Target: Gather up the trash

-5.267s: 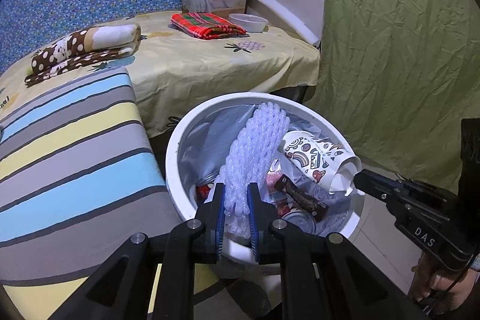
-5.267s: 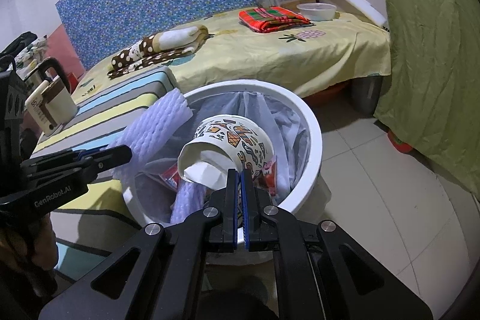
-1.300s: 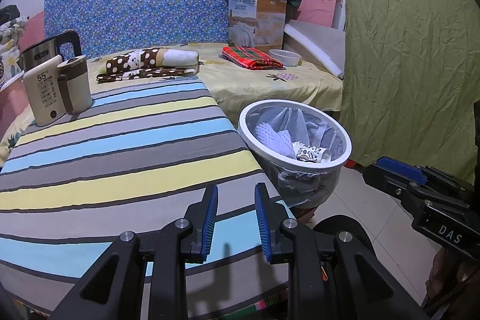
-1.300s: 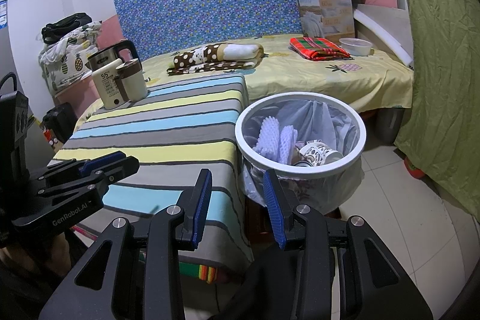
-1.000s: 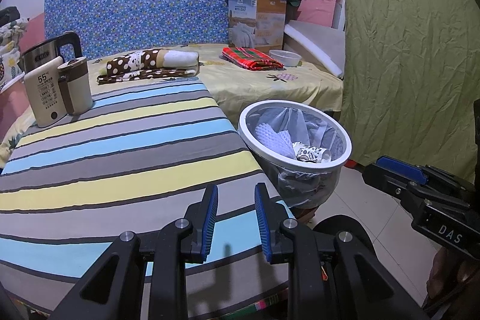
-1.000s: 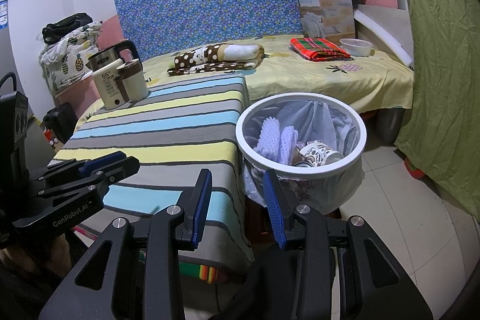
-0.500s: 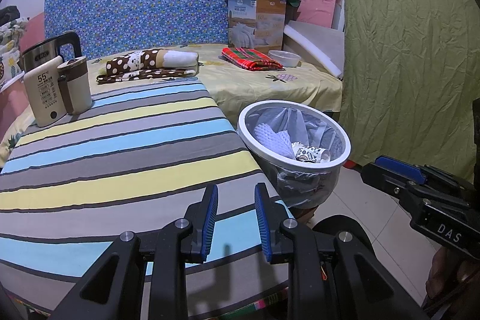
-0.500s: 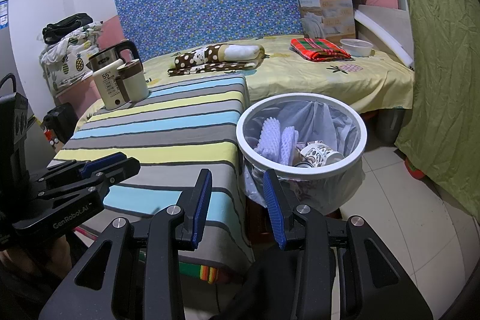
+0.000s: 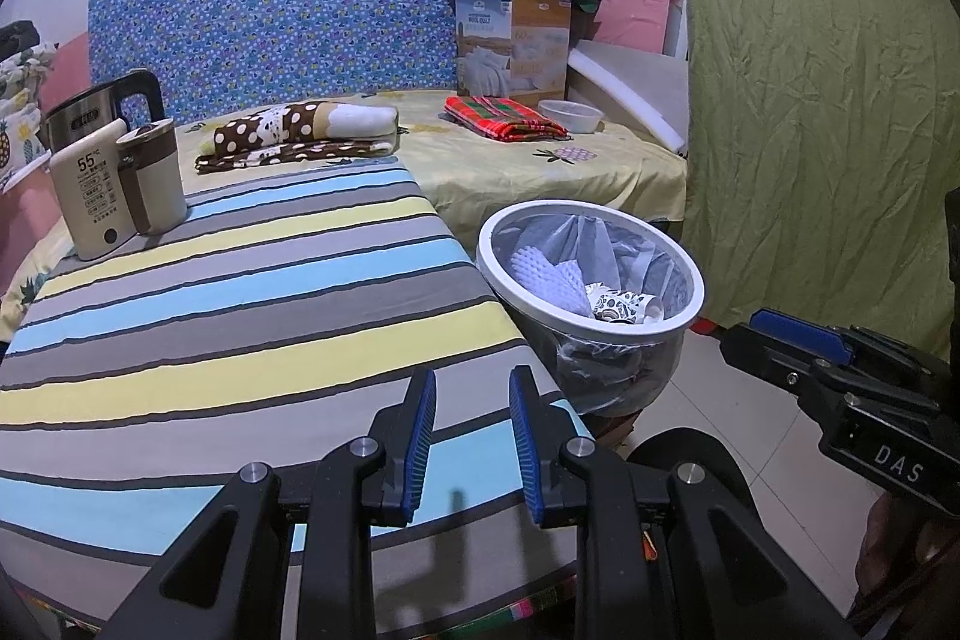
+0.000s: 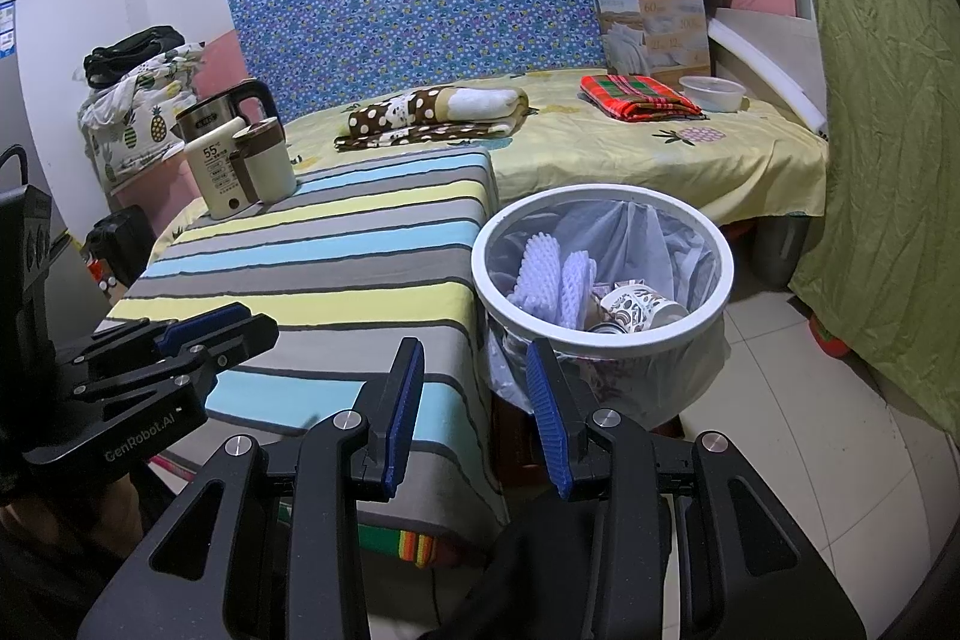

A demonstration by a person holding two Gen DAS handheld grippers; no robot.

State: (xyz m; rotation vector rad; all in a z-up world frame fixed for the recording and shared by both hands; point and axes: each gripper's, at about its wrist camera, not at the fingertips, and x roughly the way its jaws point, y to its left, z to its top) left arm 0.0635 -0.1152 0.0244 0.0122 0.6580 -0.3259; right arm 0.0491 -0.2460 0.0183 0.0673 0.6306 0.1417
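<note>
In the bin [image 10: 602, 334], foam nets [image 10: 540, 274] and a paper cup [image 10: 642, 307]: light, crushable, best pinched at an edge. Both tongs, left [image 9: 469, 436] and right [image 10: 478, 407], hang released, holding nothing.

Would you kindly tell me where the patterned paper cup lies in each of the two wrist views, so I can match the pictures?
Left wrist view: the patterned paper cup lies on its side inside the white trash bin, right of centre.
Right wrist view: the cup lies in the bin, just right of centre, beside the white foam nets.
Shared landmark: the red plaid cloth on the yellow bedsheet.
</note>
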